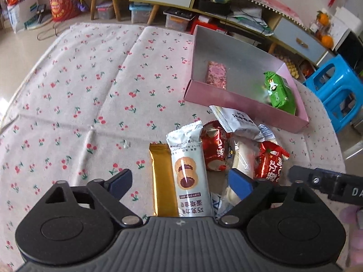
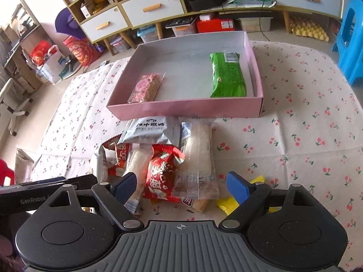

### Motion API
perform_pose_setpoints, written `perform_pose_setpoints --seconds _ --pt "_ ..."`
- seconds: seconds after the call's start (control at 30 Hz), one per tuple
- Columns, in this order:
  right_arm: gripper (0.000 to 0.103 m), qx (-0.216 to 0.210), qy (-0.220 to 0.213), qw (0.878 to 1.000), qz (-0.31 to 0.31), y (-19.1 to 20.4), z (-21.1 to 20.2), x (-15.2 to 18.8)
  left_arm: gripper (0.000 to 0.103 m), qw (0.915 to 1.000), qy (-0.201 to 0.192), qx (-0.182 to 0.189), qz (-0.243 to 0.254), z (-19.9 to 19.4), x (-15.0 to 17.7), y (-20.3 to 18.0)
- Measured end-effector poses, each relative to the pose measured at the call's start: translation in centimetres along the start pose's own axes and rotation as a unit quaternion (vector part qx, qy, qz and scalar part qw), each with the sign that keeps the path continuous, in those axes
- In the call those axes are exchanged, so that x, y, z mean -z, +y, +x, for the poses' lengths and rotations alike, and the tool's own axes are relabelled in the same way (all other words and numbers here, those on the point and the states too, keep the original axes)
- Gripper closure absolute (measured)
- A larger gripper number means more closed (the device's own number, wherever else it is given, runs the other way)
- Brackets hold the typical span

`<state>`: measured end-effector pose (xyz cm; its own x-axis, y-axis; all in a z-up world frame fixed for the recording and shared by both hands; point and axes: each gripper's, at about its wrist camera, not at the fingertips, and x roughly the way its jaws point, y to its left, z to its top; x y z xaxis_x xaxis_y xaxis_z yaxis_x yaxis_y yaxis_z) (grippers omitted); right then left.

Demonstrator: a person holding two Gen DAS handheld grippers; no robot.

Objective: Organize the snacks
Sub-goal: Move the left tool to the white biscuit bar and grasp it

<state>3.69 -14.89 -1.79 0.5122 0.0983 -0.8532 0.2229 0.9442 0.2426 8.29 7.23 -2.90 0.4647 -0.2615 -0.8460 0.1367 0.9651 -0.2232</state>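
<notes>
A cherry-print tablecloth (image 2: pixel 306 124) covers the work surface. On it sits one pink box (image 2: pixel 188 108), shallow and open-topped, with its long axis running left to right in the right wrist view. The box holds two snacks: one green packet (image 2: pixel 226 77) near the right wall and one pink bar (image 2: pixel 146 87) near the left front corner, both with long axes pointing away from the right camera. In front of the box, touching its near wall, lies a loose pile of snacks. Countable in the left wrist view: two white packets, one grey-white packet (image 1: pixel 240 122) by the box and one cookie packet (image 1: pixel 189 172) lying lengthwise toward the camera; one gold bar (image 1: pixel 163 179) parallel and just beside it; two red packets (image 1: pixel 214 149). The left gripper (image 1: pixel 180 182) is spread wide, straddling the gold bar and cookie packet, gripping nothing. The right gripper (image 2: pixel 181 185) is likewise spread wide over a red packet (image 2: pixel 160 176) and a clear-wrapped white bar (image 2: pixel 198 158), gripping nothing.
</notes>
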Motion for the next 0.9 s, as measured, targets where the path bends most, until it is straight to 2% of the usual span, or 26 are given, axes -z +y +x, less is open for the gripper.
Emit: perform_pose_setpoints --seconds 0.03,0.1,0.2,0.27,0.3,0.47,0.9 --pt "0.016 -0.003 0.0 1.0 0.0 0.1 0.1 0.0 0.021 1.0 0.003 0.006 -0.005 0.1 0.2 0.0" --pt "0.017 -0.012 -0.001 1.0 -0.001 0.3 0.1 0.0 0.032 0.9996 0.01 0.022 -0.017 0.3 0.2 0.1" --pt "0.032 -0.018 -0.005 1.0 0.006 0.5 0.0 -0.2 0.046 0.9986 0.015 0.037 -0.036 0.5 0.3 0.4" --pt "0.043 -0.027 -0.002 1.0 0.012 0.5 0.1 -0.2 0.05 0.998 0.014 0.044 -0.042 0.7 0.2 0.5" --pt "0.045 -0.031 0.0 0.999 0.014 0.6 0.1 -0.2 0.053 0.998 0.015 0.045 -0.043 0.7 0.2 0.5" --pt "0.058 -0.041 0.012 0.999 0.018 0.6 0.6 -0.1 0.059 0.9971 0.029 0.049 -0.051 1.2 0.3 0.8" --pt "0.064 -0.047 0.026 0.998 0.037 0.3 1.9 0.1 0.062 0.9947 0.044 0.062 -0.069 1.8 0.3 1.6"
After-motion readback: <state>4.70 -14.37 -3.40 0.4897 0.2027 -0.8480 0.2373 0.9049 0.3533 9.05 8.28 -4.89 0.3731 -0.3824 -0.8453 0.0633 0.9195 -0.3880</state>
